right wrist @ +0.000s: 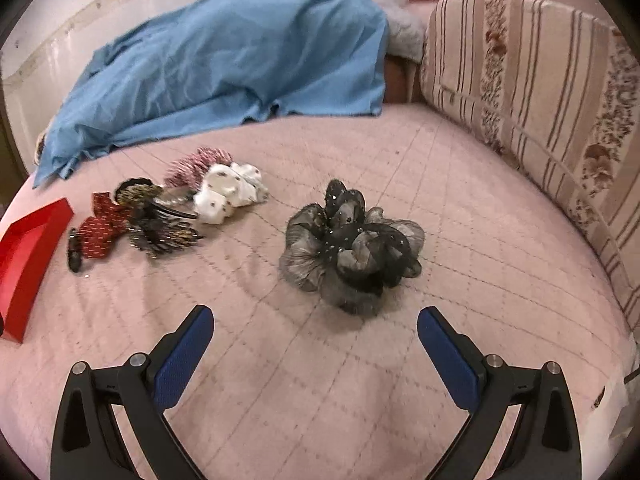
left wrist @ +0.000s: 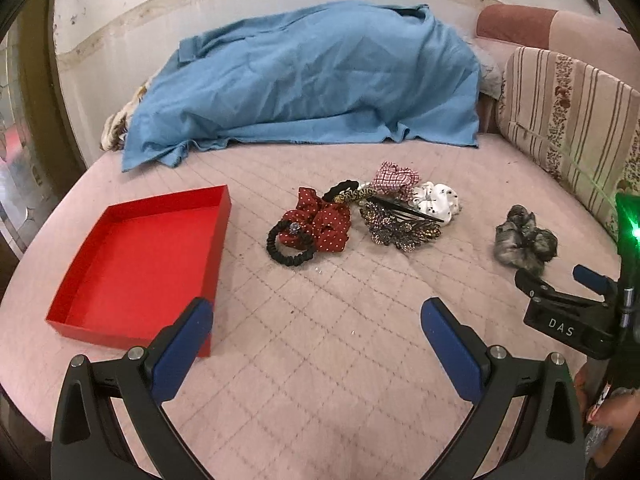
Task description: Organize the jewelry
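Facing the grey scrunchie (right wrist: 352, 244), our right gripper (right wrist: 316, 332) gapes empty, nearest it. Our left gripper (left wrist: 316, 328) is wide, empty, beside the red tray (left wrist: 136, 264).

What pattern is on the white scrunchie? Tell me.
Small dark dots on the white scrunchie, clearest in the left wrist view.
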A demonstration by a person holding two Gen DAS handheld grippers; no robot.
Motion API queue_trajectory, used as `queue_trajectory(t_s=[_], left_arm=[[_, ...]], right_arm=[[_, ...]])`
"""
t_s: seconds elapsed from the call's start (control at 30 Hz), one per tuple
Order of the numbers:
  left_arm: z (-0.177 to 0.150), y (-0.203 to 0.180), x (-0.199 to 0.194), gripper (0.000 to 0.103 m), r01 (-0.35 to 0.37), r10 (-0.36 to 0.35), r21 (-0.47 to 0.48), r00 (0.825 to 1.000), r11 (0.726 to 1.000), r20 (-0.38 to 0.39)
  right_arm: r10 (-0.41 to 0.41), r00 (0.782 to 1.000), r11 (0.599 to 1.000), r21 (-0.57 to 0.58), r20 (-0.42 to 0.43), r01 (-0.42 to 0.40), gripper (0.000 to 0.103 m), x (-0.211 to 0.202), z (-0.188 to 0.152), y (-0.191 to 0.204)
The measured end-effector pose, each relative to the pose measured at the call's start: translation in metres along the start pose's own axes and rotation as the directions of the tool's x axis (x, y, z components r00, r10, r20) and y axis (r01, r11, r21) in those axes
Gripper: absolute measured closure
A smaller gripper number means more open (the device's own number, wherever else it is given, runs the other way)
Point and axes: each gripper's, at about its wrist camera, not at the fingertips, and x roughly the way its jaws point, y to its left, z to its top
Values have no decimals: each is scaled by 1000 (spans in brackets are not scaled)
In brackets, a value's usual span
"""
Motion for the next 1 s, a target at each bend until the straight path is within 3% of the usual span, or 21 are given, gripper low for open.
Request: queue_trajectory(t_s=[0.27, 0.5, 0.7, 1.0], left_arm=[[-12, 18, -35, 0, 16, -15, -43, 999, 999, 37], [-22, 25, -53, 0, 80, -78, -75, 997, 994, 30], [-24, 25, -79, 0, 25, -23, -32, 997, 999, 72], [-21, 35, -120, 0, -45, 47, -16, 985, 999, 164]], right_arm=[[-15, 989, 1000, -7, 146, 16, 0, -56, -12, 7], [-64, 954, 996, -41, 292, 80, 0, -106, -20, 19], [-108, 935, 990, -55, 339, 134, 0, -130, -22, 26], [-92, 928, 993, -41, 360, 114, 0, -160, -22, 29]])
